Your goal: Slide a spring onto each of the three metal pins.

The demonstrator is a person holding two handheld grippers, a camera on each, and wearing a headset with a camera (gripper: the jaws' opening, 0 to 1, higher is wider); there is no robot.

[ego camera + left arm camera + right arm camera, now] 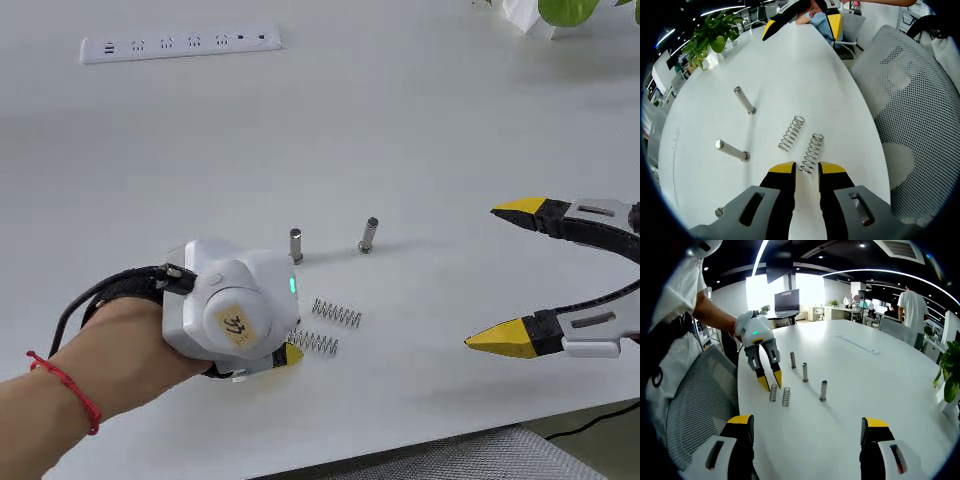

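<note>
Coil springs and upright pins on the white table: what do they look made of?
Loose grey coil springs: probably bare steel wire, silvery, thin open coils. Upright cylindrical pins: metal, probably steel, smooth with bright highlights.

An open-plan office: long white table (400, 120), mesh chair (910, 100), monitor (790, 300) on a far desk (781, 315), potted plant (715, 35), strip lights (880, 272)

Head cam overhead, gripper cams low, opposed, sharing springs (336, 313)
</note>
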